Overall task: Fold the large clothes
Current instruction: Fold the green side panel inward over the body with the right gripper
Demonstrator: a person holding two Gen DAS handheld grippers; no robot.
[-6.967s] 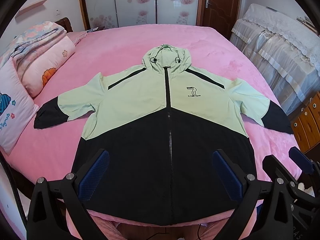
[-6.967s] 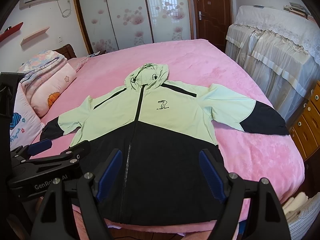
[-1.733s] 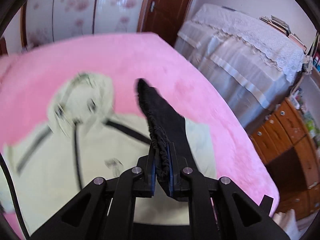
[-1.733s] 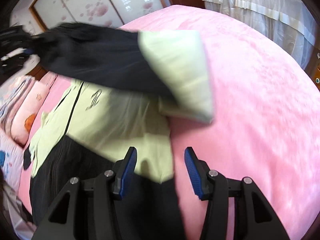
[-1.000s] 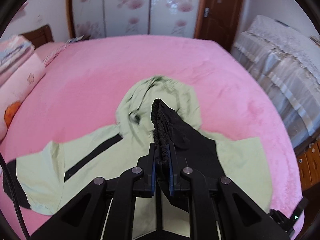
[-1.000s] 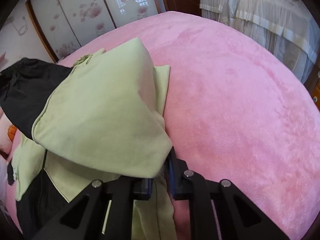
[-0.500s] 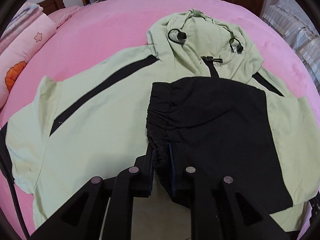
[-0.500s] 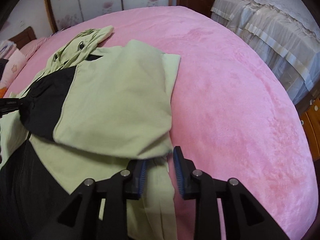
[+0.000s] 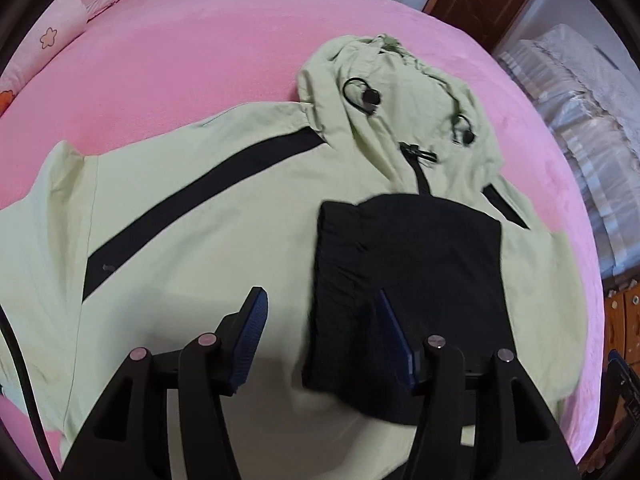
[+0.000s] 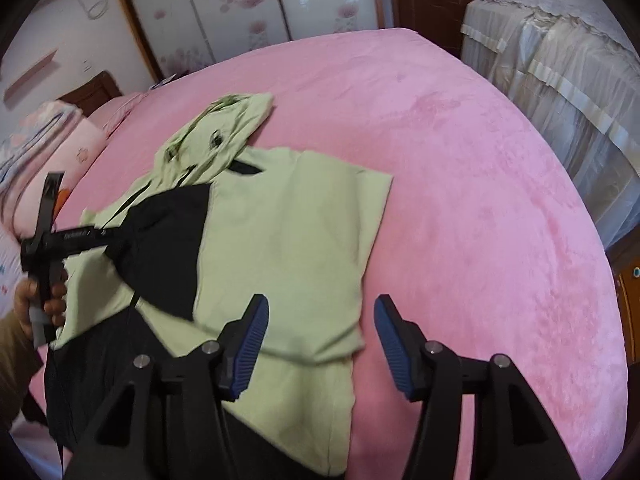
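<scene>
Blue-padded fingers point(image 9: 249, 330) of the left gripper point(image 9: 322, 336) are spreading apart over the jacket point(image 9: 192, 240), clamping nothing; the black sleeve cuff point(image 9: 404, 264) is lying between them, folded across the chest on the pink bed point(image 9: 180, 48). From the right wrist, the right gripper point(image 10: 320, 340) is likewise opening, empty, above the jacket's folded green sleeve point(image 10: 288, 248), while a hand point(image 10: 40, 300) is gripping the left tool.

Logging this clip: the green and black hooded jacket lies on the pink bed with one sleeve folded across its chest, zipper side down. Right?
Not quite: the jacket lies zipper side up. The left wrist view shows the zipper pull below the hood. The sleeve is folded over, on the pink bed.
</scene>
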